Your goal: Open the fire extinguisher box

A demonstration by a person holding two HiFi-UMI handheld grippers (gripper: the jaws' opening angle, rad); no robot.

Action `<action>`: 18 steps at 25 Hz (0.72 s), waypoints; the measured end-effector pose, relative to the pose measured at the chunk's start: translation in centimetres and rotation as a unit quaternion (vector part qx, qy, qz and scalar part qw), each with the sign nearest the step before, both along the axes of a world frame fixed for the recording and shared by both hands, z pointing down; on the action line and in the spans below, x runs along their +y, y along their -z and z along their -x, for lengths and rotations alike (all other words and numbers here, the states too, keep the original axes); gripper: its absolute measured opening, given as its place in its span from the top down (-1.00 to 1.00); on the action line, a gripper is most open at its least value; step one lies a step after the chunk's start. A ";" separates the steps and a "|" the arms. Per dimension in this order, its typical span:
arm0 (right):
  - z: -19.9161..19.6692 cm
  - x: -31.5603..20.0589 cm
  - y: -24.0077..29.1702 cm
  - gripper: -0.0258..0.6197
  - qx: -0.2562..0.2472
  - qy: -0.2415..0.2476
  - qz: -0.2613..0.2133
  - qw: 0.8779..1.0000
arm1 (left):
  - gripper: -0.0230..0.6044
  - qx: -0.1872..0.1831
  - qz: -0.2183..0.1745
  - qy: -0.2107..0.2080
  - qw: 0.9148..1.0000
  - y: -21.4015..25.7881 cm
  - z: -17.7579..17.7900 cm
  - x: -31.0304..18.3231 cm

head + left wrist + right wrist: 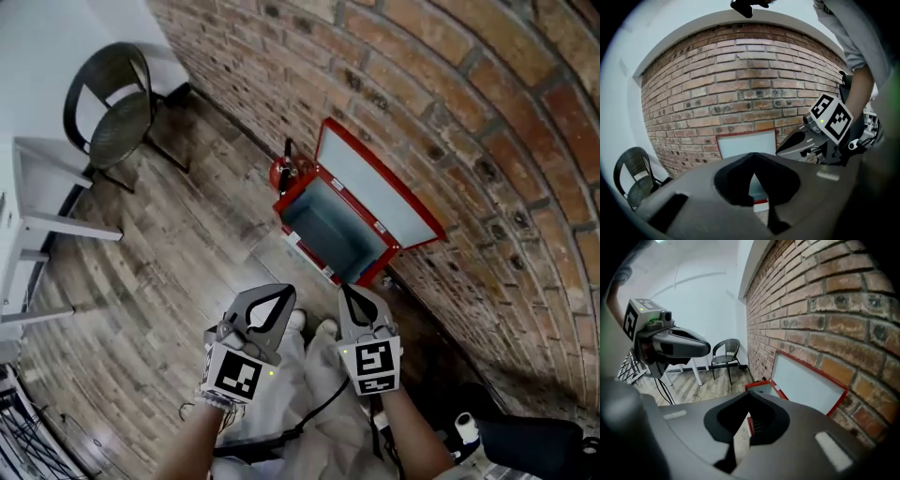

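The red fire extinguisher box [330, 230] stands on the floor against the brick wall with its grey inside showing. Its red-framed lid [377, 192] is swung up and leans back on the bricks; the same lid [746, 143] [806, 386] shows in both gripper views. A red extinguisher [284, 172] stands just left of the box. My left gripper [285, 292] and right gripper [348, 292] hover side by side in front of the box, apart from it. Both are shut with nothing between the jaws.
A black chair [112, 103] stands far left by the white wall, with a white table [42, 220] nearer me. The brick wall [469, 112] runs along the right. My shoes [309, 323] are just below the grippers. Cables lie at bottom left.
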State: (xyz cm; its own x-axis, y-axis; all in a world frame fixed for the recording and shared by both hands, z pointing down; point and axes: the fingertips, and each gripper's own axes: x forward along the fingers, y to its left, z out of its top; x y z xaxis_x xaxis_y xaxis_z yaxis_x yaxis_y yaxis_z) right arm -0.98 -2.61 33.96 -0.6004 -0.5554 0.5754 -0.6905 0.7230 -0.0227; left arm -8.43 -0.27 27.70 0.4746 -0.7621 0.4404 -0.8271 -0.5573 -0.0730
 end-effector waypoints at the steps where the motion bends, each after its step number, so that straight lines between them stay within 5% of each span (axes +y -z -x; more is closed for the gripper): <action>1: -0.3 -0.2 1.5 0.89 -0.004 -0.004 -0.009 1.000 | 0.93 -0.002 -0.009 -0.007 1.000 1.4 -0.2 0.0; 18: -3.1 -0.5 20.7 0.89 -0.061 -0.025 -0.144 0.987 | 0.93 -0.002 -0.137 -0.054 0.989 18.8 -2.0 -0.8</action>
State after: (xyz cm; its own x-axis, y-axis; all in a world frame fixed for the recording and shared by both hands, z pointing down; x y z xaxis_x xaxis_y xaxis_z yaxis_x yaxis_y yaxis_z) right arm 2.16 -3.07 13.22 -0.6232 -0.7164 0.3135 -0.7305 0.6765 0.0936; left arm -6.39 -1.08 8.93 0.5590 -0.7978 0.2259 -0.7627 -0.6016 -0.2374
